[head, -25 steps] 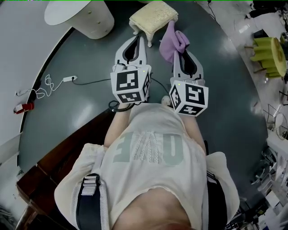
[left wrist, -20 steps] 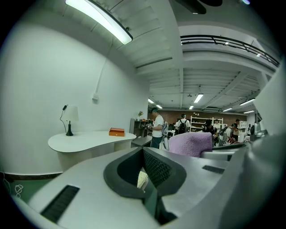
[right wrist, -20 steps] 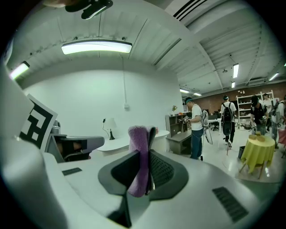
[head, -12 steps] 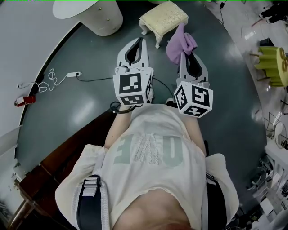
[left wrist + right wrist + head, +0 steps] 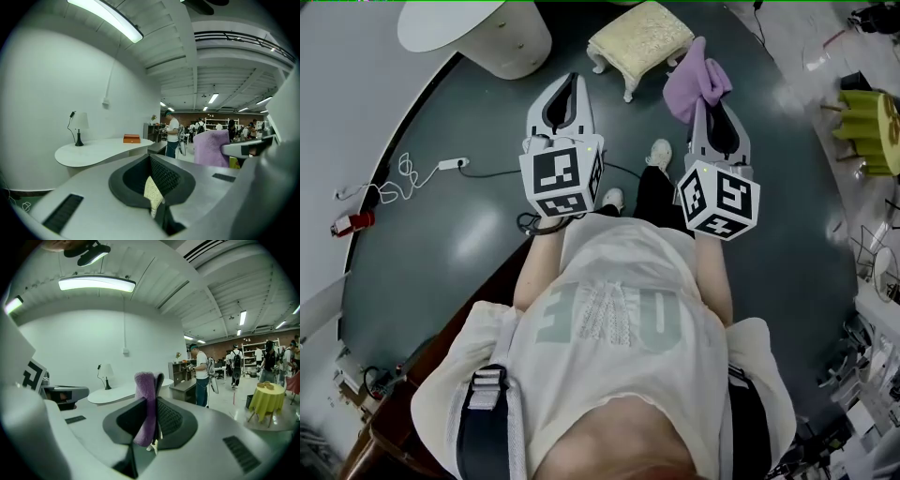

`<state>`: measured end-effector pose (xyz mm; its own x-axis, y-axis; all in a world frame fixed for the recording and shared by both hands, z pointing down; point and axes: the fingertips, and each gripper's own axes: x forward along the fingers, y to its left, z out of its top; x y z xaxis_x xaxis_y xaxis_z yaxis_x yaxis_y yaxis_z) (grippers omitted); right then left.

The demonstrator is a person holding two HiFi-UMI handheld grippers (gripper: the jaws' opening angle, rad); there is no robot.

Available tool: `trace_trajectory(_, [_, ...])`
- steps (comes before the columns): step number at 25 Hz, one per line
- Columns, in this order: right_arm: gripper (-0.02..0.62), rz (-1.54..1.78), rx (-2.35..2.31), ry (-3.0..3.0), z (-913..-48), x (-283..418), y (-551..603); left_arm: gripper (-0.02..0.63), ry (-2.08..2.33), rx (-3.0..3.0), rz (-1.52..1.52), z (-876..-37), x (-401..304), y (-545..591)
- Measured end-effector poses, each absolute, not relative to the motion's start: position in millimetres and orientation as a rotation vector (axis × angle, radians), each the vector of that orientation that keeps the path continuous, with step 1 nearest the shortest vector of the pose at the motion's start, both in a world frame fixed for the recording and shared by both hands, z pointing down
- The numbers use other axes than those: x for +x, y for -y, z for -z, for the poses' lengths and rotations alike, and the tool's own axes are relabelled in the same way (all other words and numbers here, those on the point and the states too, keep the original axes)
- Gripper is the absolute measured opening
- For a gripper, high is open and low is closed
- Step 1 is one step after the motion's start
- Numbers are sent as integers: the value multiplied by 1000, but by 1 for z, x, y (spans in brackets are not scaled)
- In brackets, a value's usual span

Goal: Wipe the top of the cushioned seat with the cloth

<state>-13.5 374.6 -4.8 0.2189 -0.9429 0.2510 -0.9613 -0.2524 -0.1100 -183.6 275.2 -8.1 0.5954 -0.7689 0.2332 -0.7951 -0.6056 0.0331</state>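
Note:
The cushioned seat (image 5: 639,42) is a small cream footstool with white legs, standing on the dark floor at the top of the head view. The purple cloth (image 5: 698,84) hangs just right of it, apart from the cushion. My right gripper (image 5: 705,105) is shut on the cloth (image 5: 146,408), which sticks up past the jaws of the right gripper (image 5: 151,401). My left gripper (image 5: 570,82) is held below and left of the seat, shut with nothing in it. Through the left gripper (image 5: 151,161) a strip of the cream seat (image 5: 152,194) shows.
A round white table (image 5: 473,33) stands left of the seat, with a lamp (image 5: 78,129) and an orange box (image 5: 131,138) on it. A cable and power strip (image 5: 450,164) lie on the floor. A yellow-green covered table (image 5: 867,122) is at right. Dark wooden furniture (image 5: 412,375) is at bottom left.
The two grippers have spread apart, left one leftwards, right one rightwards with the cloth. The person's legs and shoes now show between them. The seat sits a little further right in view.

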Motion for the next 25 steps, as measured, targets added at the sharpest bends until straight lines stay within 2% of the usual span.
trace_trajectory(6, [67, -435, 2400, 1895, -19, 47, -314, 5, 1341, 2687, -310, -9, -128, -221])
trace_trajectory(15, [67, -484, 2286, 2005, -31, 174, -182, 5, 1460, 2643, -251, -4, -2, -101])
trace_trajectory(25, [67, -505, 2180, 2110, -20, 227, -92, 5, 1545, 2593, -209, 13, 58, -26])
